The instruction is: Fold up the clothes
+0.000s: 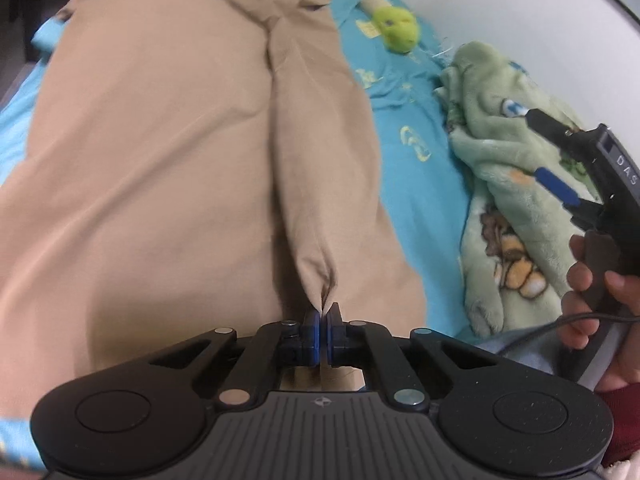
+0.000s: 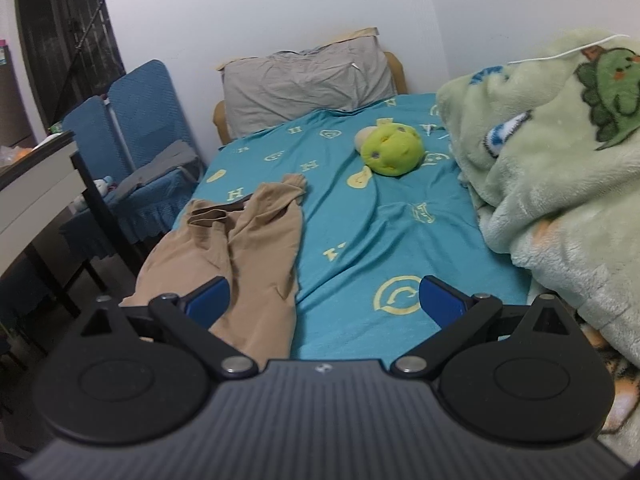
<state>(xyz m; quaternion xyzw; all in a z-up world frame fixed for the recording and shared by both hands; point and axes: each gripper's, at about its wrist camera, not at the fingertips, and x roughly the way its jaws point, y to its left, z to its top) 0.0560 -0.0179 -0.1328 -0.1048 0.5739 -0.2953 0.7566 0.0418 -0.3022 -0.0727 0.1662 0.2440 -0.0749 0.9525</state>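
Fold status: early. Tan trousers [image 1: 160,140] lie lengthwise on left side of the bed [image 1: 412,112], waistband at far end, legs running toward me; one leg looks doubled over the other along the middle, w/ a raised ridge. No crosswise fold visible yet, so I judge lengthwise half approx. done, shortening folds left.

My left hand-held gripper [image 1: 321,312] is clamped shut on a pinch of trouser fabric at the near hem. Right of that: green plush toy [image 1: 396,26] on the sheet, then crumpled green blanket [image 1: 500,168] at right edge, not folded.

My right hand-held gripper [image 2: 324,300] hangs over the near sheet, jaws wide apart, nothing between them.

Containers: none in view; nothing to report there.
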